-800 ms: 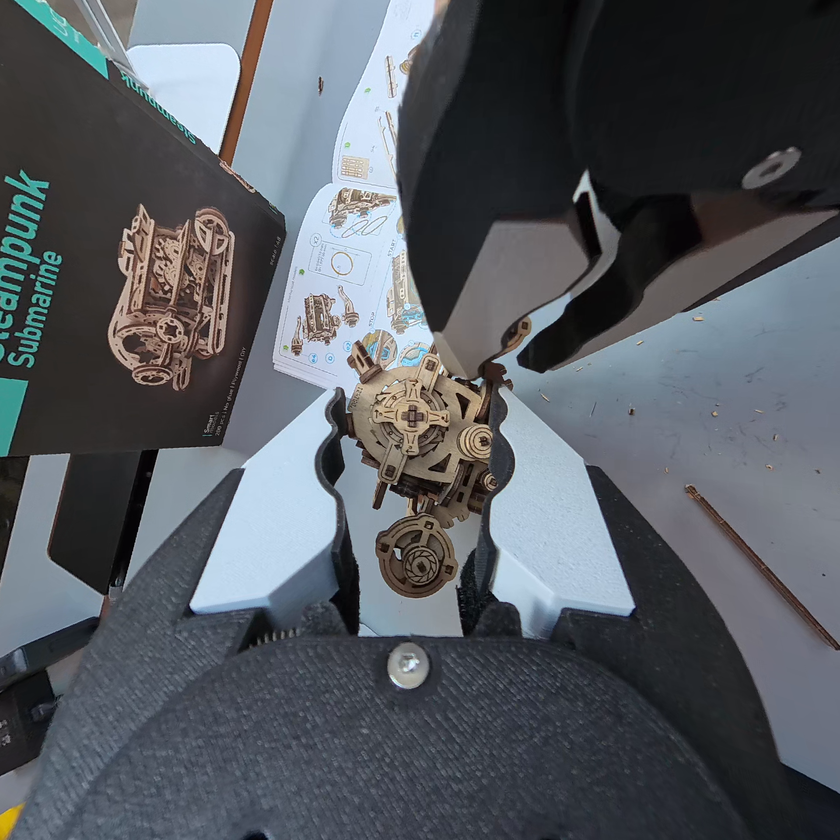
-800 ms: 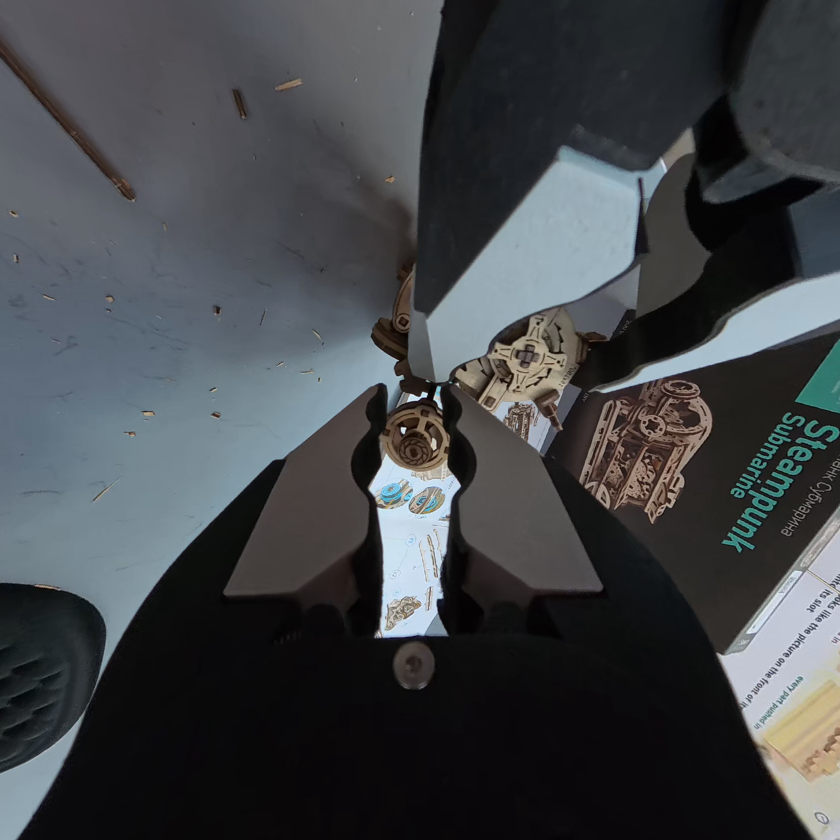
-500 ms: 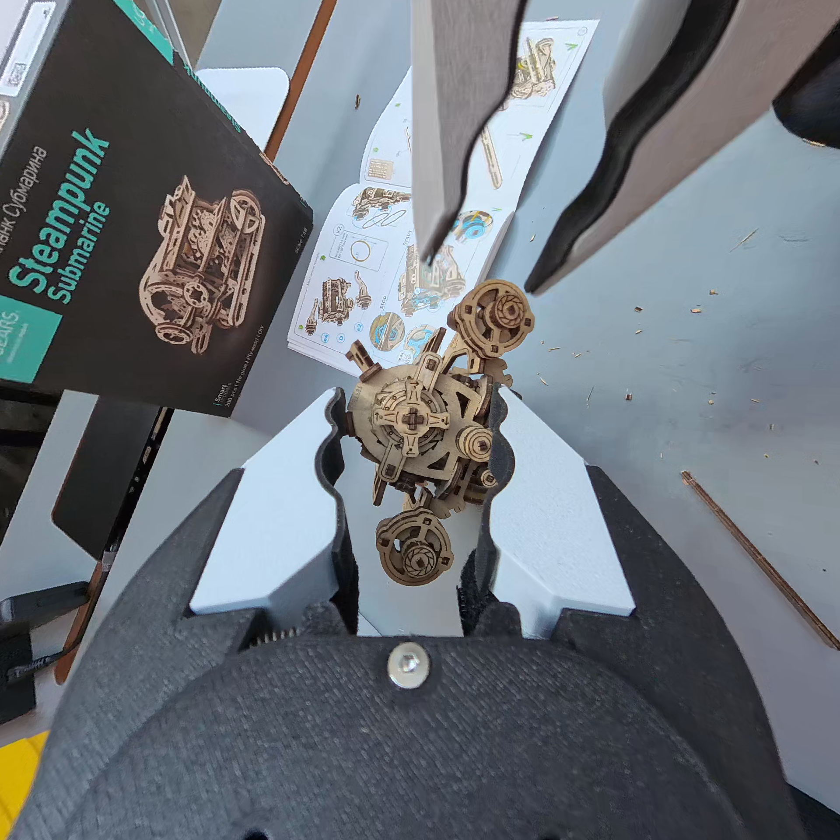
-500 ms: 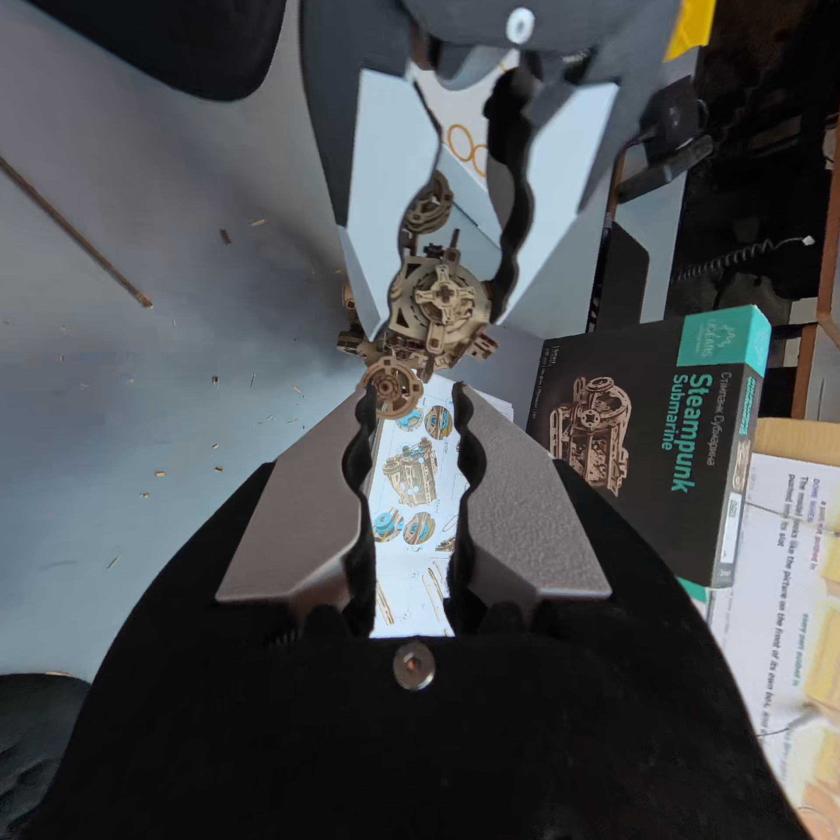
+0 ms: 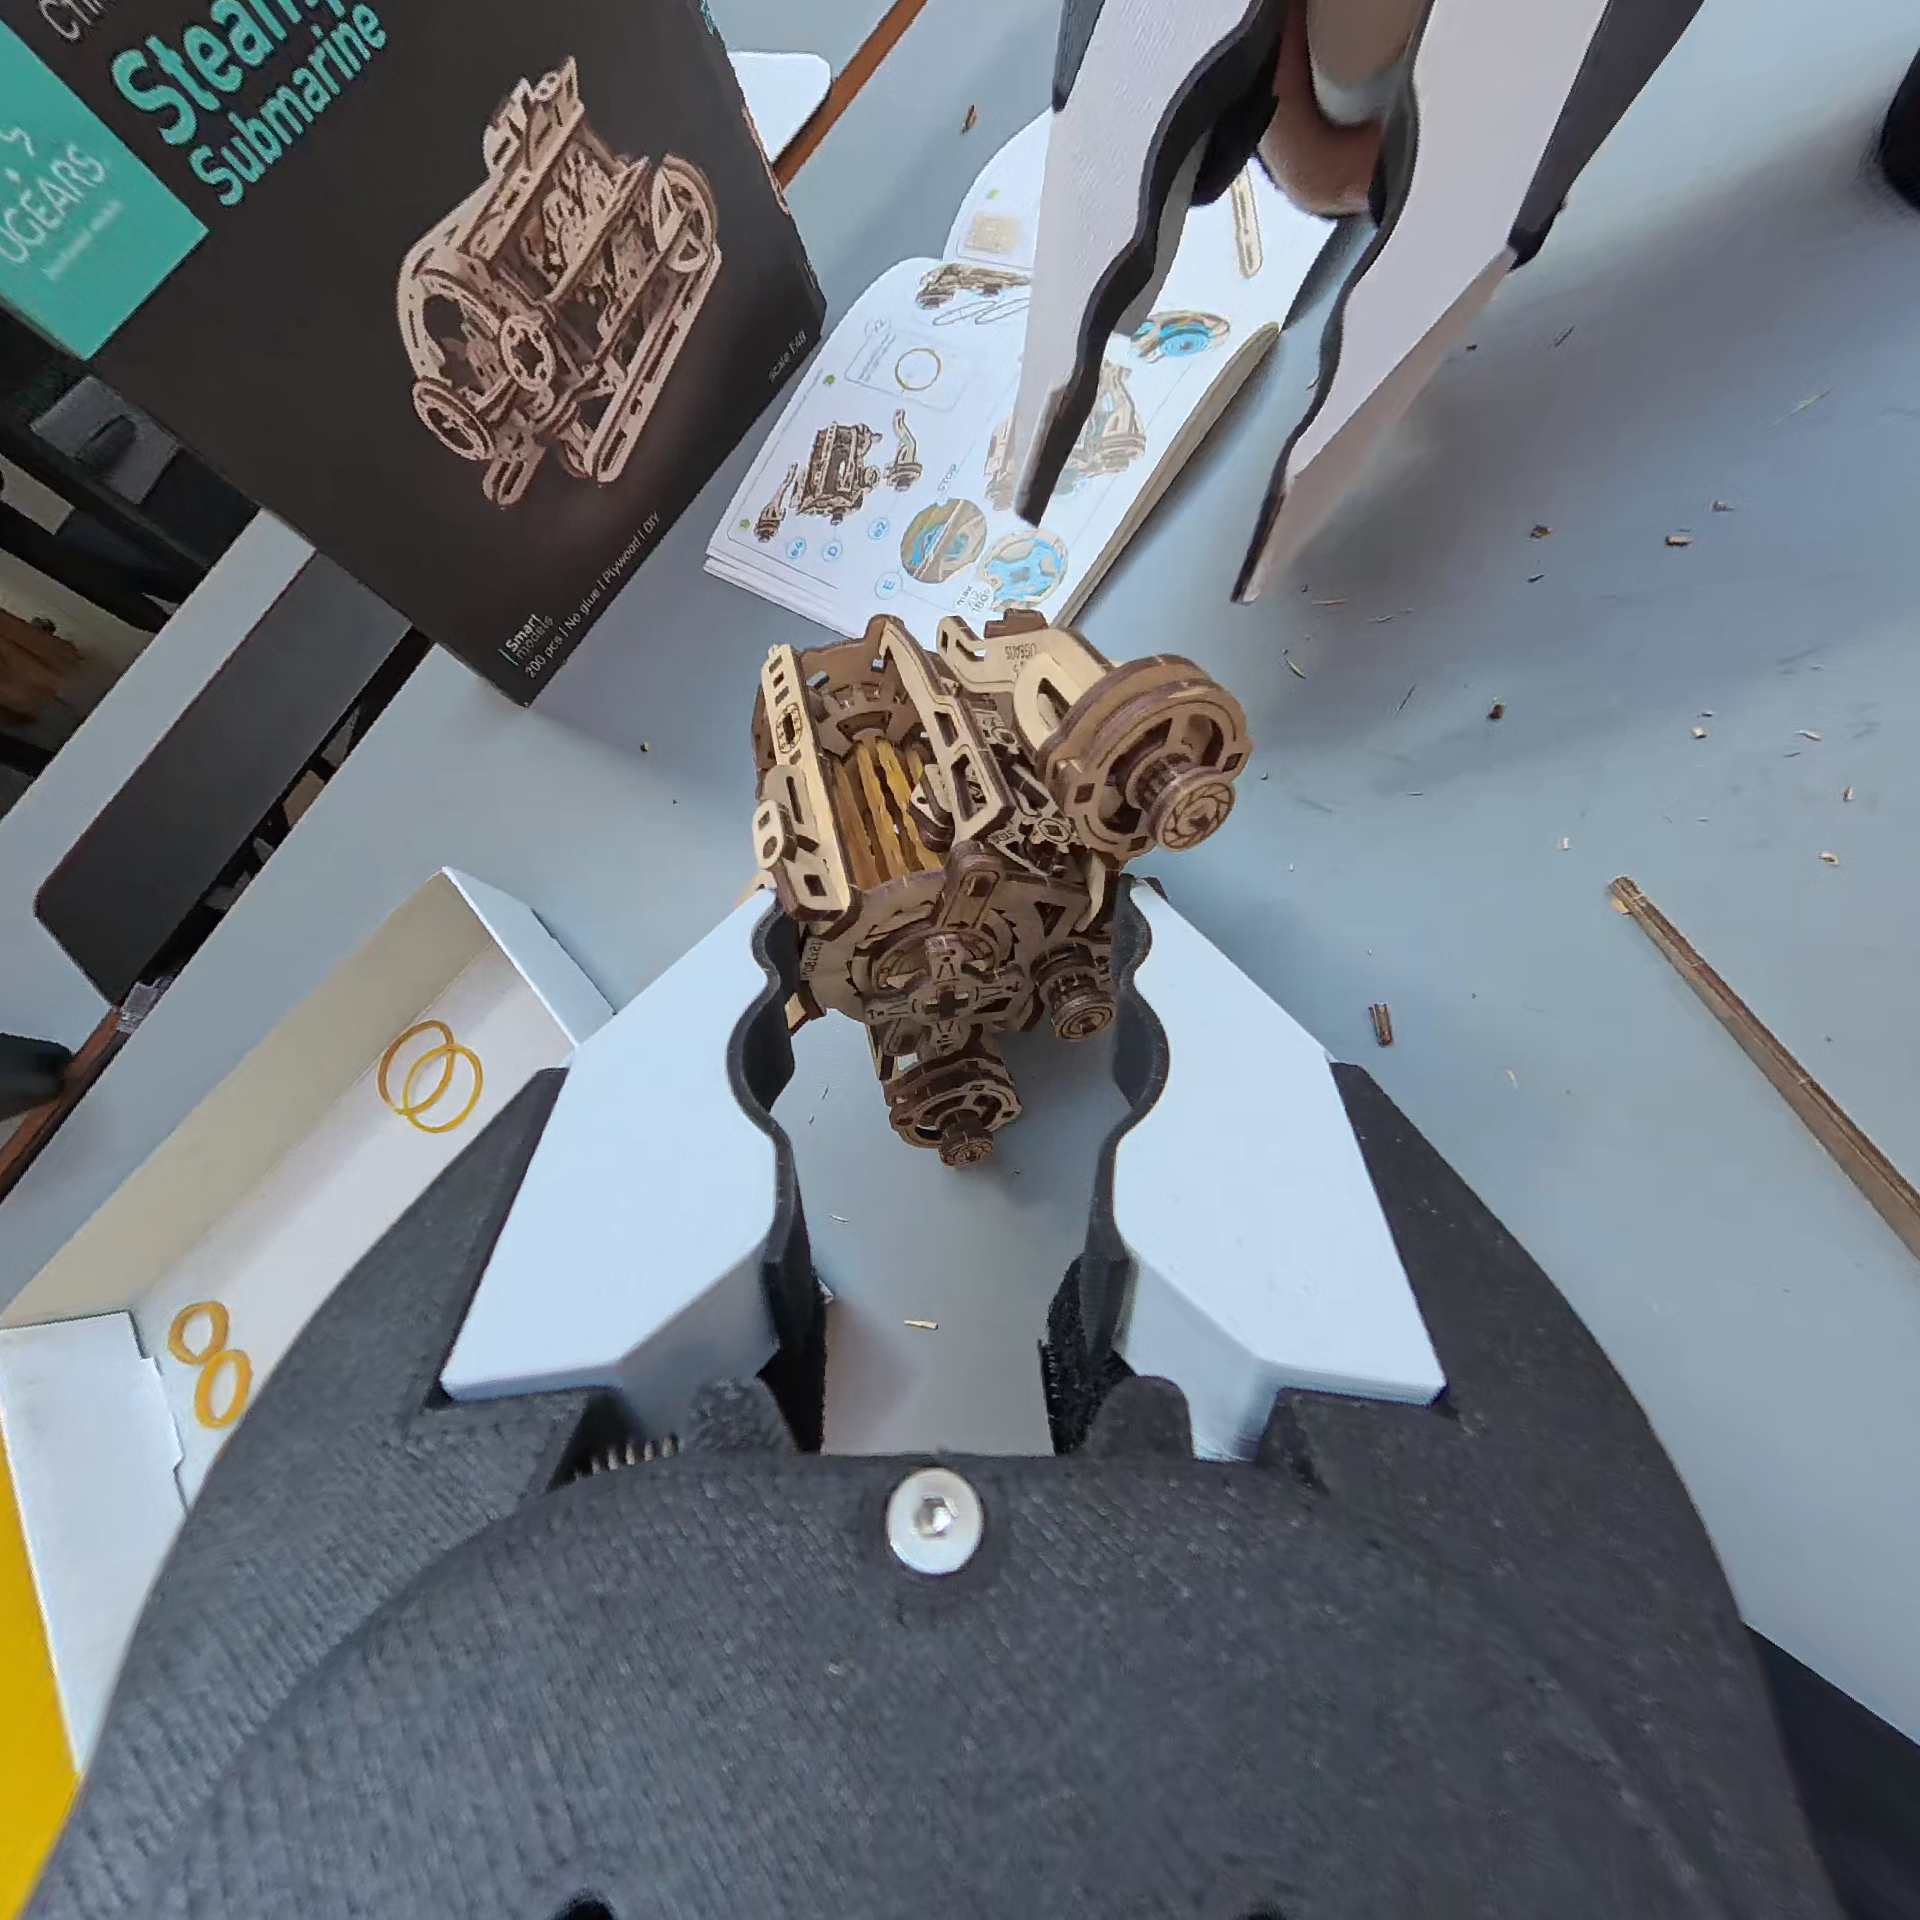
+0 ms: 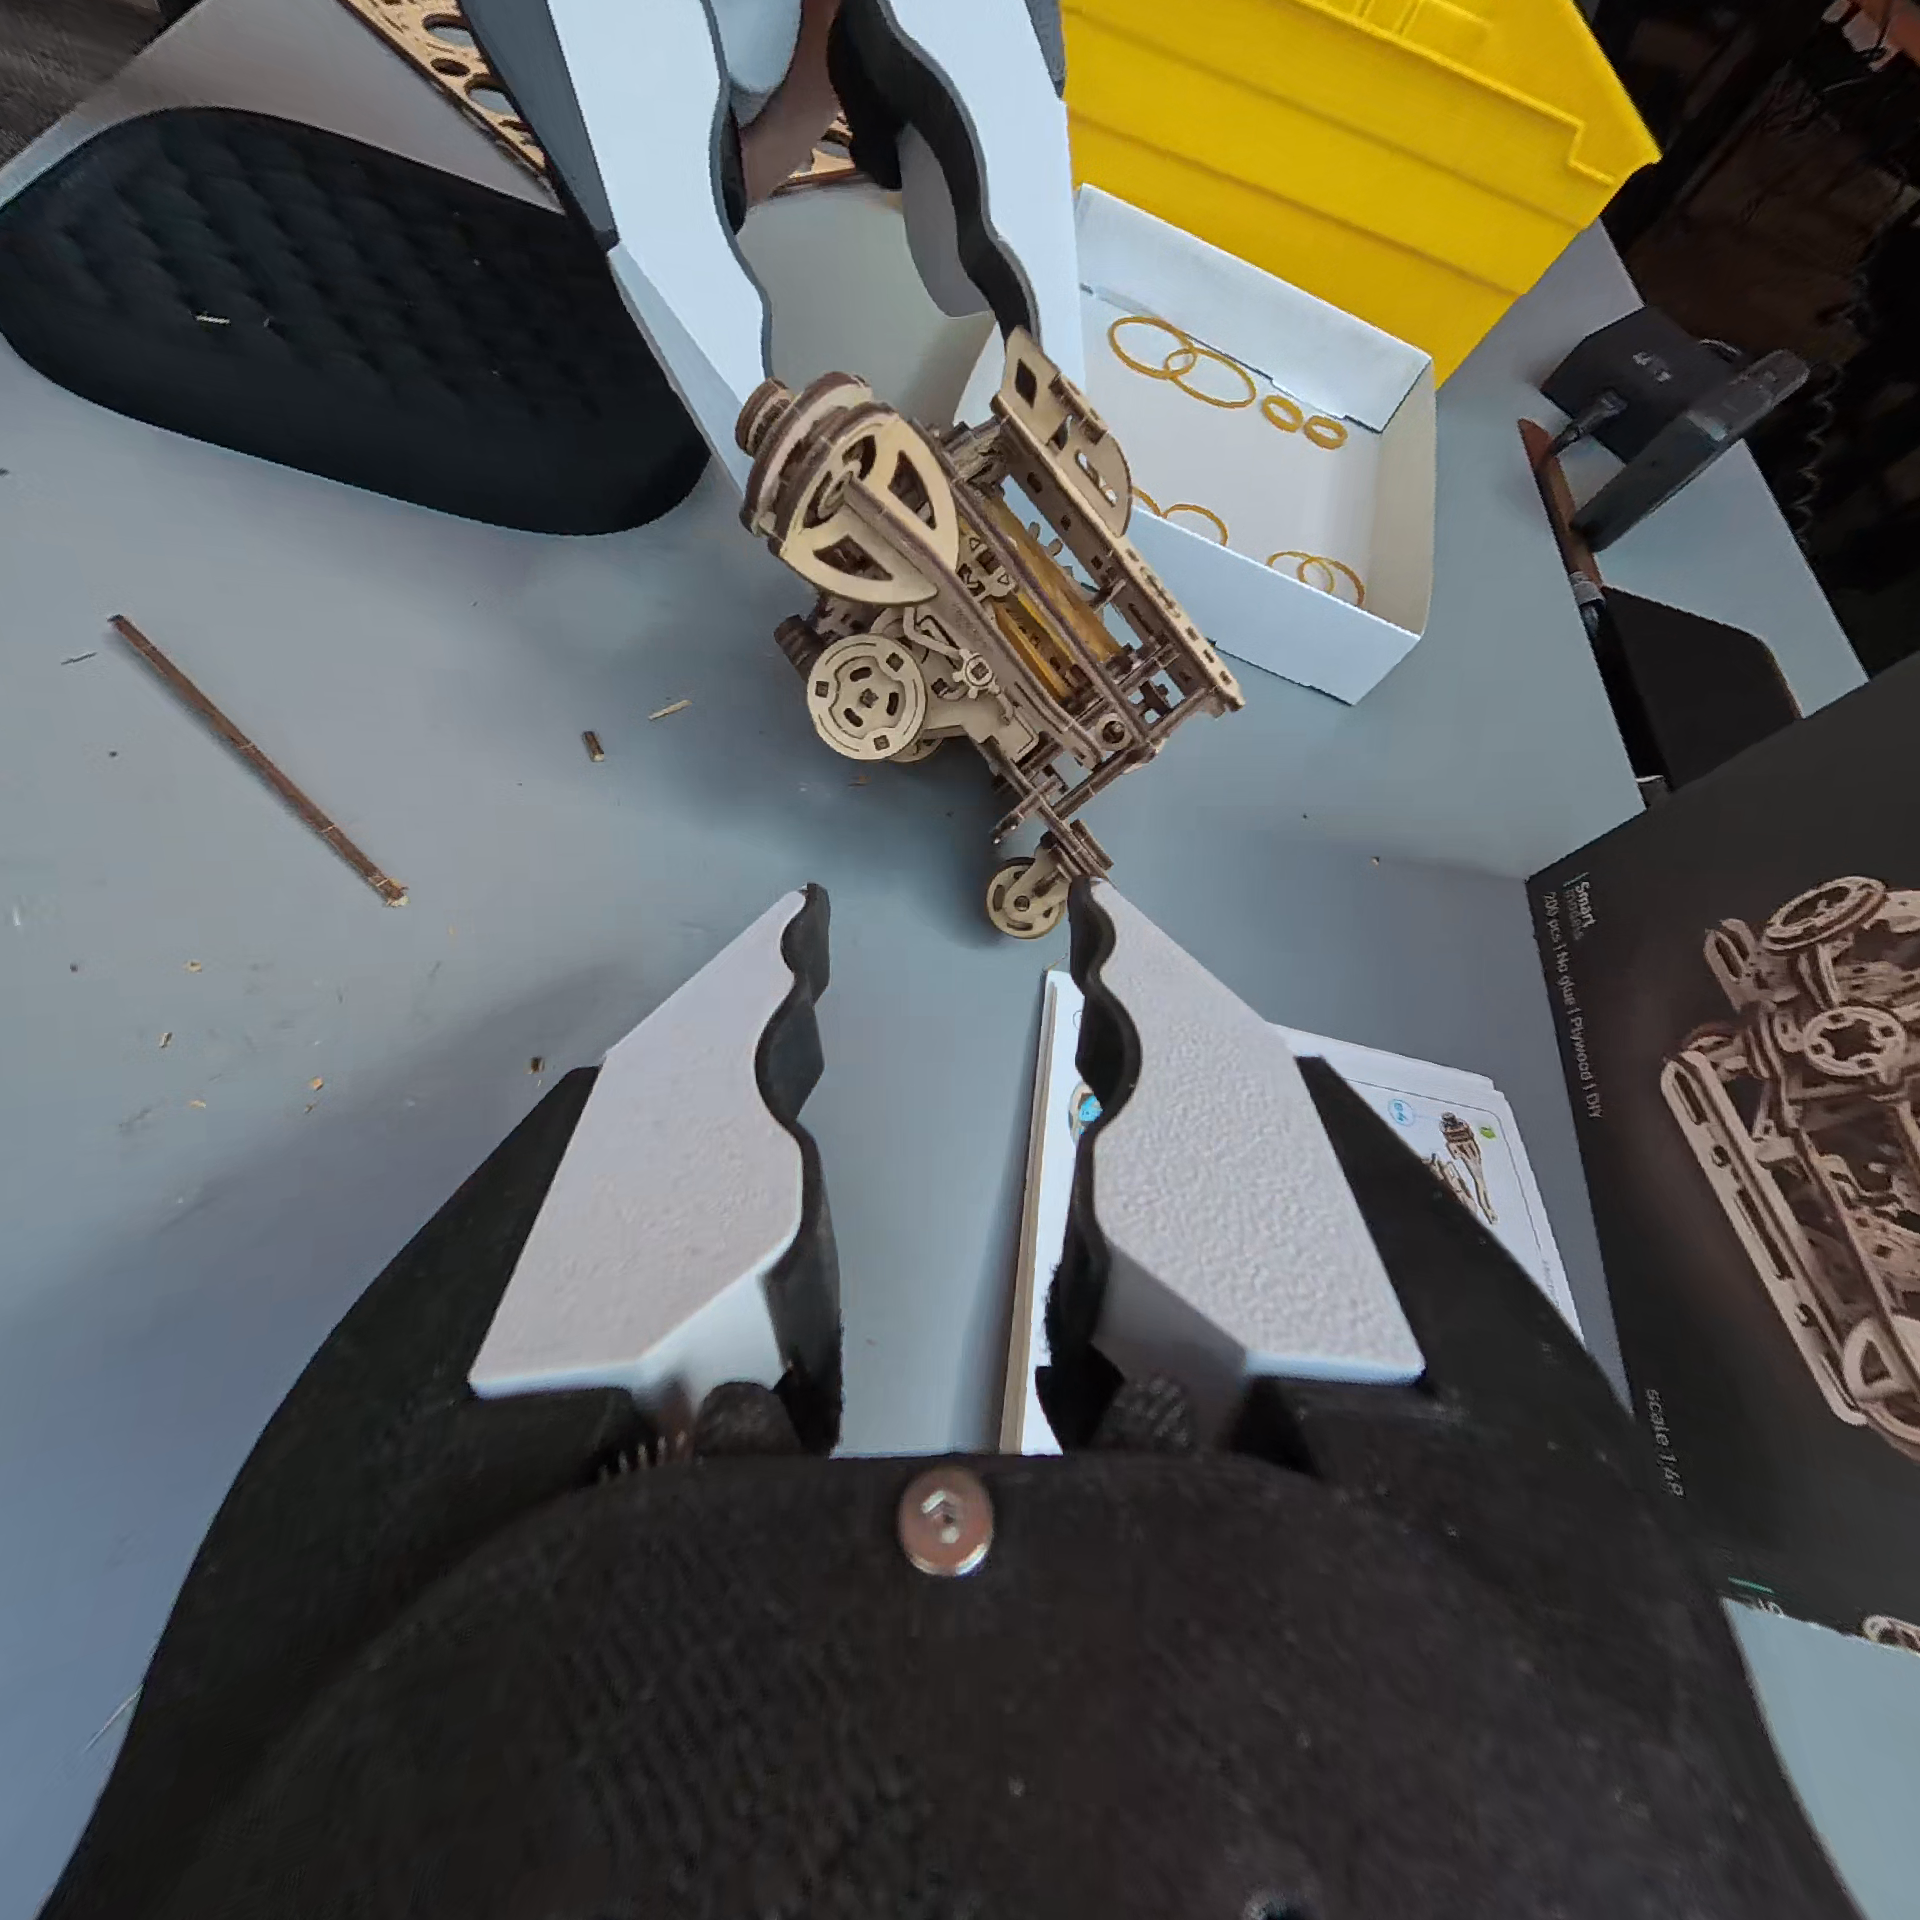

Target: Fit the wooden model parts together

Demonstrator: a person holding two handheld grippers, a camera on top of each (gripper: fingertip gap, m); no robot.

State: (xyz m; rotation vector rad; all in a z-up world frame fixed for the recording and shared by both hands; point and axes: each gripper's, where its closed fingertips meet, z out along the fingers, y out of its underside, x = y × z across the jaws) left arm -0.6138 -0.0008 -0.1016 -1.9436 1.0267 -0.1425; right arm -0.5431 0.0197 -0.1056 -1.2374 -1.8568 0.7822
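The wooden model is a brown mechanical assembly with wheels and yellow rubber bands inside. It stands tilted on the grey table, with its small front wheel on the surface. My left gripper is shut on the model's near end, with both pads against its sides. In the right wrist view the left gripper straddles the far end of the model. My right gripper is open and empty, and its right fingertip is just beside the small wheel. It also shows in the left wrist view, above the model.
A black kit box and an open instruction booklet lie beyond the model. A white tray with rubber bands, a yellow bin, a black pad and a thin wooden strip lie around it. Wood chips dot the table. The gap from one gripper's tips to the other's is roughly 9 cm.
The right gripper let go of the round wheel part on the model, drew back and opened wider. The left gripper lowered and tipped the model until it touched the table.
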